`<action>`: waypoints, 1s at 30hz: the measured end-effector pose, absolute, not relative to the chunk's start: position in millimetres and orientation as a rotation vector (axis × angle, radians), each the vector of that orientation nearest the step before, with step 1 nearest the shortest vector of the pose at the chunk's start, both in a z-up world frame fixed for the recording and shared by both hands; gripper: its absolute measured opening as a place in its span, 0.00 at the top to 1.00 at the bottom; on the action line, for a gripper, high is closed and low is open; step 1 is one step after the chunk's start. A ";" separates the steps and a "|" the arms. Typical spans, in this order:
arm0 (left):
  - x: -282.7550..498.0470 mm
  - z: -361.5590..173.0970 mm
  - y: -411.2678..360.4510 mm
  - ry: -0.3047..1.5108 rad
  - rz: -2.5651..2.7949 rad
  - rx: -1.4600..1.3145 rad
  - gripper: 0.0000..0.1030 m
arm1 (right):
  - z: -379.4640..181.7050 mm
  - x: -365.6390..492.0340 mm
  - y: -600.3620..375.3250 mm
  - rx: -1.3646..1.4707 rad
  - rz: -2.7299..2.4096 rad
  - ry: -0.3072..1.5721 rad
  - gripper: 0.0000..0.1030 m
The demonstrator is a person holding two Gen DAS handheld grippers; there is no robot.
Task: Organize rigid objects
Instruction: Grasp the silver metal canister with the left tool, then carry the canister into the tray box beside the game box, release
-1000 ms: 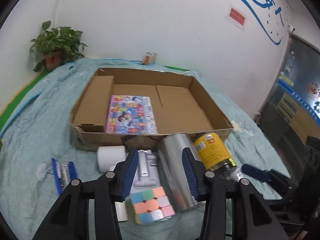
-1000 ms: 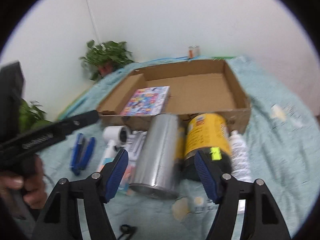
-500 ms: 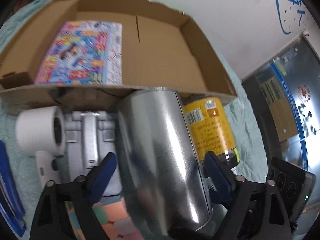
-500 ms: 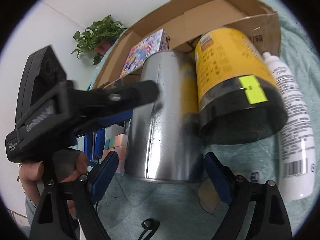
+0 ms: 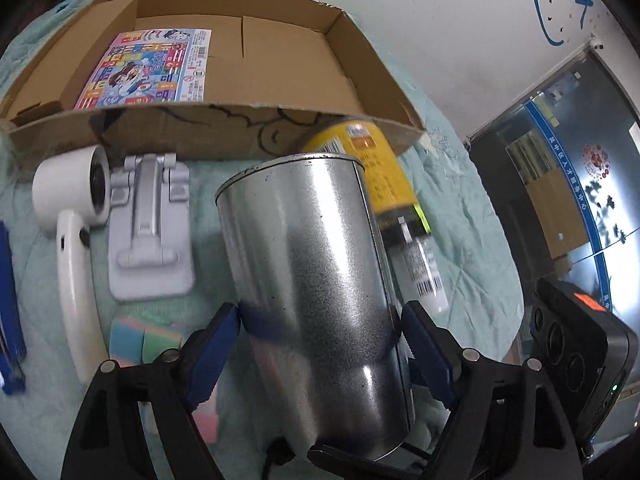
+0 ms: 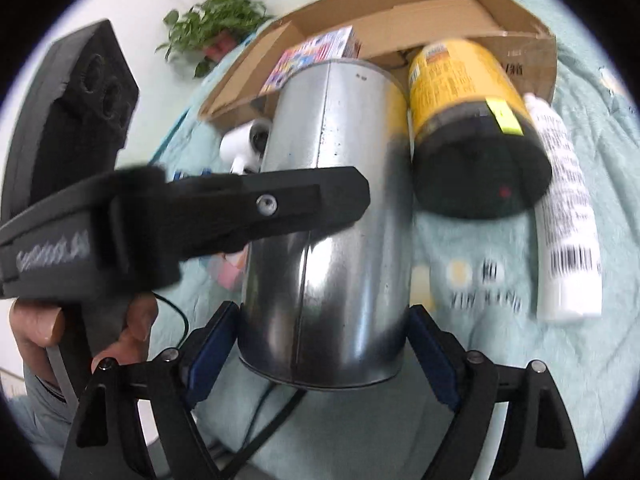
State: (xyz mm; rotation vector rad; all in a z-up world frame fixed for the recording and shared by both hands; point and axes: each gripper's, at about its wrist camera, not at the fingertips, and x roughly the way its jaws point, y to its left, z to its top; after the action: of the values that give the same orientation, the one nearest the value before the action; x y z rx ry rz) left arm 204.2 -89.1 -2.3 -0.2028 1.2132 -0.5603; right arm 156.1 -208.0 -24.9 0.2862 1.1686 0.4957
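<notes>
Cardboard box (image 5: 352,60) holds one colourful game box (image 5: 148,68). Left view: left gripper (image 5: 320,344) angled down, pads straddling the steel can (image 5: 316,280) lying on the teal cloth (image 5: 460,208), no clear squeeze. Right view: right gripper (image 6: 320,344) closing around the same can, gaps visible; one yellow jar (image 6: 468,116), one white bottle (image 6: 568,236) beside it.

Both grippers drop in close since a second ago: the left gripper (image 5: 320,344) and right gripper (image 6: 322,342) now straddle the shiny silver metal can (image 5: 316,280), filling frame centre, jaws wider.
</notes>
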 end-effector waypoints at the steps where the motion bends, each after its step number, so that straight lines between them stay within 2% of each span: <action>1: 199.0 -3.7 -90.0 1.220 -0.557 -0.196 0.21 | -27.5 153.0 -206.7 0.286 0.503 1.200 0.18; 6: 180.6 -5.4 -92.5 1.217 -0.558 -0.190 0.21 | -29.8 148.7 -208.0 0.316 0.534 1.271 0.17; 10: 181.2 -7.9 -95.6 1.218 -0.546 -0.174 0.21 | -23.5 155.9 -221.8 0.381 0.583 1.247 0.17; 15: 187.4 -11.2 -101.7 1.227 -0.541 -0.161 0.21 | -45.9 164.9 -222.4 0.428 0.591 1.294 0.18; 23: 194.9 -8.8 -98.7 1.231 -0.521 -0.152 0.22 | -46.4 168.4 -213.5 0.417 0.571 1.246 0.18; 27: 188.6 2.6 -90.2 1.191 -0.538 -0.174 0.23 | -34.8 162.4 -210.2 0.363 0.555 1.219 0.18; 30: 182.2 33.8 -86.2 1.109 -0.533 -0.129 0.23 | -15.8 162.7 -207.3 0.355 0.580 1.155 0.18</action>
State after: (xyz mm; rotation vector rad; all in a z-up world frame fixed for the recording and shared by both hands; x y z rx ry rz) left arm 182.2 -86.2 33.8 -0.1290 1.1093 -0.5331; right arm 162.7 -207.3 -15.8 0.3548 1.1548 0.5802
